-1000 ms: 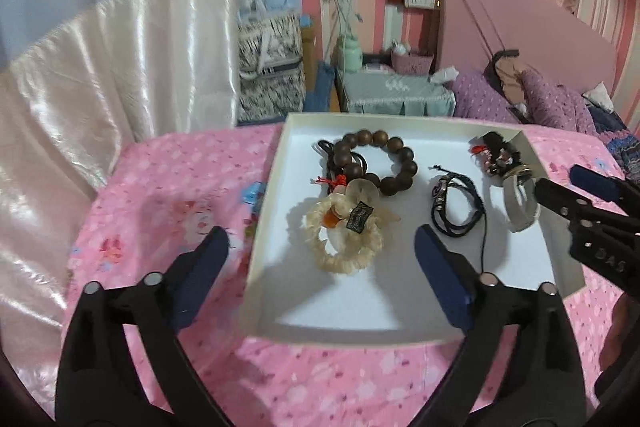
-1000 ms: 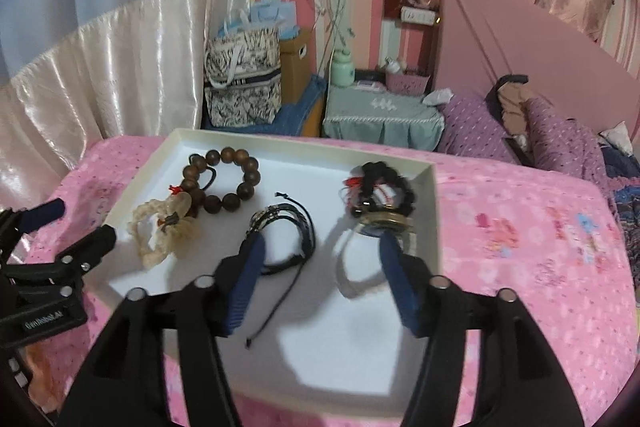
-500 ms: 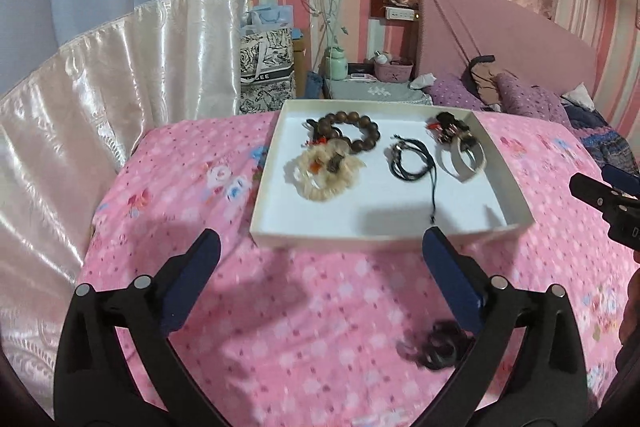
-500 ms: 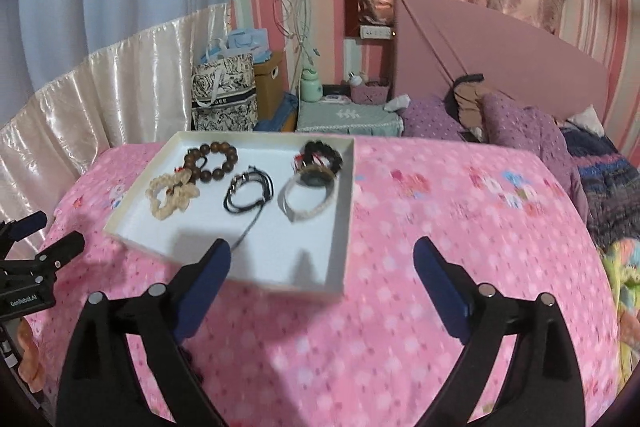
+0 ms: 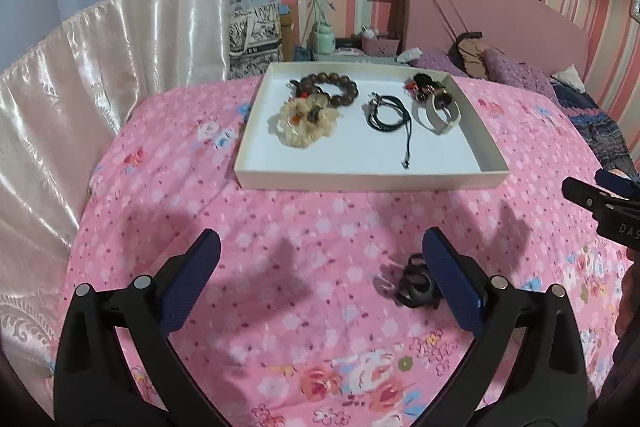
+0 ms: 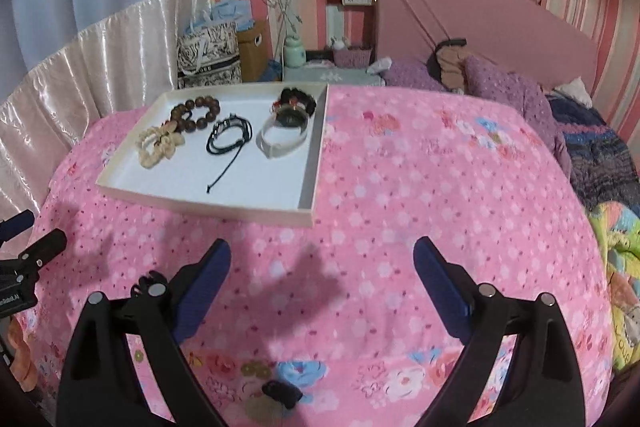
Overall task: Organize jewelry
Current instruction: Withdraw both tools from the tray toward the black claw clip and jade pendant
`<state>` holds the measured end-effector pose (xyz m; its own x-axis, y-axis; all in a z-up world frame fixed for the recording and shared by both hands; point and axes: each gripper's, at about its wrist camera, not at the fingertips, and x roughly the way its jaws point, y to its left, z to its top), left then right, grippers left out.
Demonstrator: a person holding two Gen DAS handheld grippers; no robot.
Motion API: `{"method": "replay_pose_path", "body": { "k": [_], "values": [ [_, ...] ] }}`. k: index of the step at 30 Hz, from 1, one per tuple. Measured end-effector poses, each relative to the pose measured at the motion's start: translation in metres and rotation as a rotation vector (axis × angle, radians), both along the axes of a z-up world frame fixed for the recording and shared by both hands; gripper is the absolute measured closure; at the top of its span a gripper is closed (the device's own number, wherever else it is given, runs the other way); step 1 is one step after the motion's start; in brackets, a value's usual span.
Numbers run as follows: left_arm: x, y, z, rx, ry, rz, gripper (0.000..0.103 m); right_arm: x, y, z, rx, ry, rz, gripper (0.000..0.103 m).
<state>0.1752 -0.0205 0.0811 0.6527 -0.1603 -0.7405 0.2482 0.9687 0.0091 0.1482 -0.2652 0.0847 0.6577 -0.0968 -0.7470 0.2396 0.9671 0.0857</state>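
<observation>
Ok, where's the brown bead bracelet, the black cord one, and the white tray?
Brown bead bracelet (image 5: 347,85), left wrist view, right-hand beads.
Black cord bracelet (image 5: 390,115), left wrist view, coiled loops.
White tray (image 5: 368,183), left wrist view, near wall.

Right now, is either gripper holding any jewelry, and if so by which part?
Nothing is held. The left gripper and right gripper are both open over the pink bedspread, with nothing between their fingers.

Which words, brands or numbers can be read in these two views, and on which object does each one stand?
"DAS", cut off by the picture edge: white letters on the right gripper, seen in the left wrist view.
White letters on the left gripper in the right wrist view: too small and blurred to read.
Print on the patterned bag: too blurred to read.
</observation>
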Motion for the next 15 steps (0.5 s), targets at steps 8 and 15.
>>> {"method": "replay_pose_path", "body": {
  "k": [8,15],
  "values": [
    [-0.001,-0.008,-0.014,0.022,0.049,-0.010,0.003,-0.002,0.003,-0.018,-0.006,0.083,0.024,0.005],
    [0.001,-0.016,-0.029,0.043,0.076,-0.024,0.003,-0.003,0.001,-0.037,0.001,0.128,0.029,0.005]
  ]
}}
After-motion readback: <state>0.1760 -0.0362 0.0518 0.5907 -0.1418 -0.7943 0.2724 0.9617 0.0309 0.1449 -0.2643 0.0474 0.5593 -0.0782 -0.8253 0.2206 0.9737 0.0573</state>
